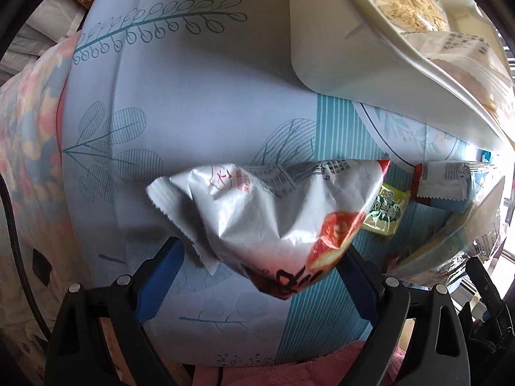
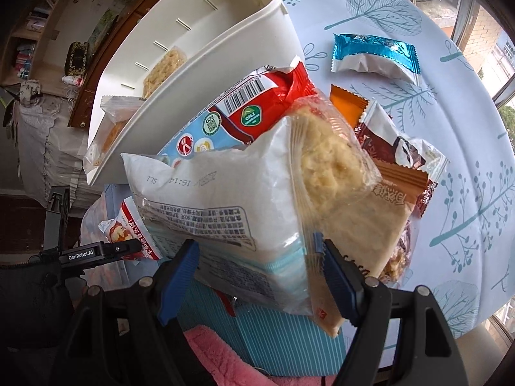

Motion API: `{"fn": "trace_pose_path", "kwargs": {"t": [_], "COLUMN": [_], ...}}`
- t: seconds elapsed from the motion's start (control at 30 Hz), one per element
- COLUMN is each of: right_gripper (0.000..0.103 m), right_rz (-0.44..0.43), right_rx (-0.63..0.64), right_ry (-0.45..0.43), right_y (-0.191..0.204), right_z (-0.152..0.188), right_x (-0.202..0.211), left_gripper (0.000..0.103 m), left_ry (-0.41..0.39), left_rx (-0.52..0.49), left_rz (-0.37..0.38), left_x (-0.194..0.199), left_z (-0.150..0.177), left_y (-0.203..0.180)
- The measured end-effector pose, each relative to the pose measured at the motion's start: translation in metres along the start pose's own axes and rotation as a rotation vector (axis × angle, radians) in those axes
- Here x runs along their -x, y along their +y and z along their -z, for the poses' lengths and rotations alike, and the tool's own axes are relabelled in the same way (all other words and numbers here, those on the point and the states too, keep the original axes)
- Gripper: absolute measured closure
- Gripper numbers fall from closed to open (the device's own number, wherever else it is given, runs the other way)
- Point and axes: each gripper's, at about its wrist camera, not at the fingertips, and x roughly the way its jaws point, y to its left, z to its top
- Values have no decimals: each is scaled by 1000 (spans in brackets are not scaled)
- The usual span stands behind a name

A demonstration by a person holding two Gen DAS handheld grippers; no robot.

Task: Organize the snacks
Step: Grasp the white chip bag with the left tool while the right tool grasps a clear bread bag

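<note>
The tablecloth [image 1: 199, 103], pale with teal leaf prints, fills most of the left wrist view and runs across the right side of the right wrist view. The white bin [image 2: 225, 74] sits upper left in the right wrist frame, tipped in the picture, with a clear pack of pale crackers [image 2: 164, 67] inside; in the left wrist view it takes the upper right corner. Centre of the right wrist frame, the right gripper [image 2: 257, 270] has its blue pads [image 2: 338, 276] pressed in on a big clear-and-white snack bag [image 2: 244, 199], jaws partly closed around its lower end. Behind it a red and blue bag [image 2: 257, 112] leans beside the bin. Over to the left gripper [image 1: 260, 260]: jaws fairly wide, a crumpled silver and red packet [image 1: 273, 212] held between the pads, lifted off the cloth. Smaller items: a blue-ended wrapper [image 2: 373, 58] upper right, brown and orange packets [image 2: 399, 154] just beside the big bag.
</note>
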Motion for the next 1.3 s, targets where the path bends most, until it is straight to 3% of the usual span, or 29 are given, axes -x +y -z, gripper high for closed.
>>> {"fn": "trace_pose_path", "kwargs": {"t": [0.3, 0.43, 0.77, 0.93, 1.3], "right_gripper": [35, 63, 83, 89, 92], "right_rz": [3, -14, -17, -14, 38], "right_rx": [5, 15, 42, 64, 150], "right_ry": [-1, 6, -18, -41, -89], "right_y": [2, 3, 9, 13, 30], "right_z": [-3, -1, 7, 16, 32], "right_x": [-2, -2, 3, 11, 30], "left_gripper": [13, 15, 31, 43, 44], "left_ry": [-1, -15, -50, -75, -104], "left_rx": [-30, -41, -49, -68, -101], "left_rz": [3, -1, 13, 19, -8], "left_x": [-6, -6, 1, 5, 21], "left_z": [-20, -25, -24, -9, 8], "left_y": [-6, -13, 4, -3, -21]}}
